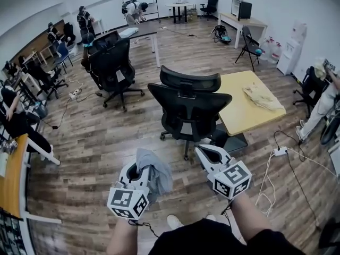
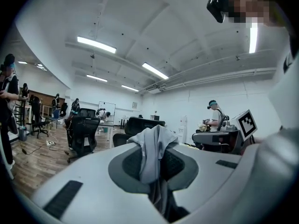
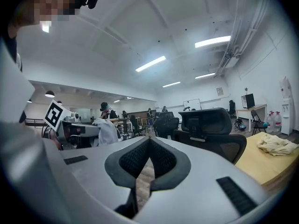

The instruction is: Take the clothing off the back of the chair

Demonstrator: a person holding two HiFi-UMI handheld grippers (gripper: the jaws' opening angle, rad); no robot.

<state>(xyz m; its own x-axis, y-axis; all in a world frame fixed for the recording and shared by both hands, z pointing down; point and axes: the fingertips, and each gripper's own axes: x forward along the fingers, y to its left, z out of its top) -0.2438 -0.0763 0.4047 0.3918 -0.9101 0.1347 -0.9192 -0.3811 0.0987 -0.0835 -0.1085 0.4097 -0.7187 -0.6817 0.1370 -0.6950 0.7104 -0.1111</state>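
Observation:
My left gripper [image 1: 139,168] is shut on a grey piece of clothing [image 1: 155,173], which drapes over its jaws and hangs to the right. In the left gripper view the grey clothing [image 2: 152,155] is pinched between the pads and bunches above them. The black mesh office chair [image 1: 188,108] stands just ahead with its back towards me, and nothing lies over its backrest. My right gripper [image 1: 205,152] is shut with nothing in it, a little short of the chair's base. From the right gripper view, its jaws [image 3: 148,143] meet at the tips, and the chair [image 3: 212,125] stands to the right.
A yellow table [image 1: 239,116] stands right of the chair with a cream cloth [image 1: 263,96] on it. A white power strip and cables [image 1: 280,152] lie on the floor at the right. Another black chair [image 1: 114,68] stands at a desk further back. People work along the left wall.

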